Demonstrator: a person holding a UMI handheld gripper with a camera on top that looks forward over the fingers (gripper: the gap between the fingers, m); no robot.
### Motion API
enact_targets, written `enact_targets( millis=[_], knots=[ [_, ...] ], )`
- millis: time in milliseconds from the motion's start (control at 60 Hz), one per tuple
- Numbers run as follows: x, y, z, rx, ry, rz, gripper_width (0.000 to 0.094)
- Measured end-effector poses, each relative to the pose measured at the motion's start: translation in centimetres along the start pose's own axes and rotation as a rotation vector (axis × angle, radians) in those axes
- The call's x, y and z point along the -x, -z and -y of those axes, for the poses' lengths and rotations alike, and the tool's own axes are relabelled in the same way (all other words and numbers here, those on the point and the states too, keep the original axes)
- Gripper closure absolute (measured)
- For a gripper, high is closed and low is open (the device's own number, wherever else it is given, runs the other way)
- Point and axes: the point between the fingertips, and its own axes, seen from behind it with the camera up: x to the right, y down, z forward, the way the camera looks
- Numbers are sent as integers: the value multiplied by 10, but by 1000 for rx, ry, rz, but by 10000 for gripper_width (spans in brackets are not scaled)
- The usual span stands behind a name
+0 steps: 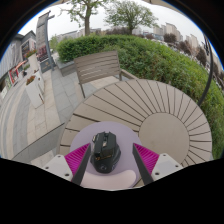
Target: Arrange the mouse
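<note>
Black mouse [106, 151] lies on a pale round mat [108, 168] on the wooden bench [150, 110], between my claw's [108, 160] open fingers, gaps at both sides.

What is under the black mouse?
The black computer mouse sits on a round pale lilac mat, which lies on a slatted round wooden table. The mouse hides the mat beneath it. It stands between the open fingers.
</note>
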Motion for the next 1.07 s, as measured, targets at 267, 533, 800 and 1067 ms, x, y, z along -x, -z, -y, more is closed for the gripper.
enact_targets(
  millis=[267, 533, 800, 1067],
  knots=[
    [4, 186, 29, -14, -25, -39, 88],
    [-6, 265, 0, -41, -66, -127, 87],
    [-10, 267, -8, -25, -58, -122, 83],
    [17, 268, -4, -45, -15, -62, 88]
  ],
)
